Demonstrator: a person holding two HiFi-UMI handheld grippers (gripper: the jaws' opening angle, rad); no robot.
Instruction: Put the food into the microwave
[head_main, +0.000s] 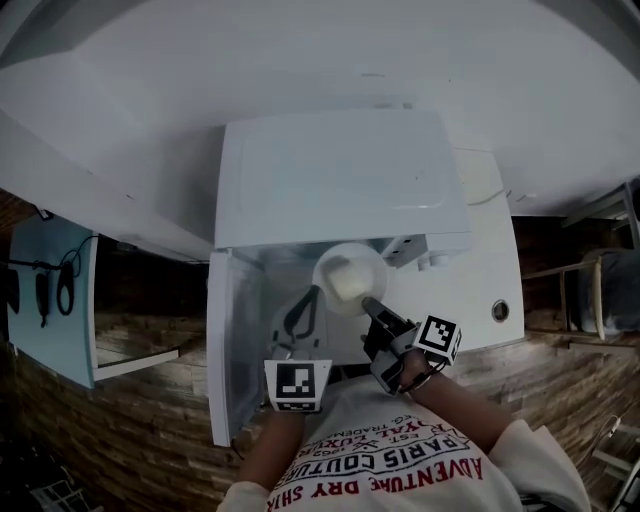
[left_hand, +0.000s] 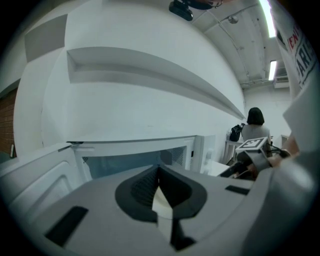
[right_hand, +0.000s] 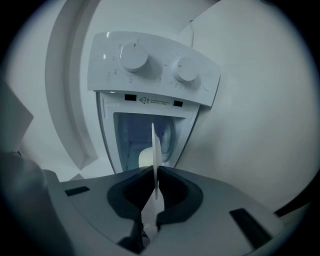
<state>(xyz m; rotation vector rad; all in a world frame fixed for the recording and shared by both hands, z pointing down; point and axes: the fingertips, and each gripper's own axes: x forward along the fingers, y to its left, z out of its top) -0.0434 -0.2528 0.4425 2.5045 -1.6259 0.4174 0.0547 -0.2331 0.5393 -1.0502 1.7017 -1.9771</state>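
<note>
Stage: the plate (head_main: 330, 262) with the food (head_main: 352, 285) is held at the mouth of the microwave (head_main: 340, 190), about on the threshold of the cavity. It is not yet set down inside.
Done: the door (head_main: 232, 340) is found swung open to the left, and the food is lifted and presented to the opening.
Left: it is judged that the plate must be pushed deeper, lowered on the cavity floor and released. Closing of the door may follow.
Right claw (head_main: 368, 303): pressed on the near rim of the plate, which is seen edge-on between the jaws in the right gripper view.
Left claw (head_main: 315, 293): pressed together. Only a pale sliver is seen in its gap and cannot be identified. Its tip lies just beside the left edge of the plate; whether the plate is supported by it cannot be told.
Count, microwave: one, with one door.
Count, knobs: two, a left one (right_hand: 134, 56) and a right one (right_hand: 185, 69), on the control panel.
Count, plate: one.
Count, food: one pale lump.
Count, claws: two.
</note>
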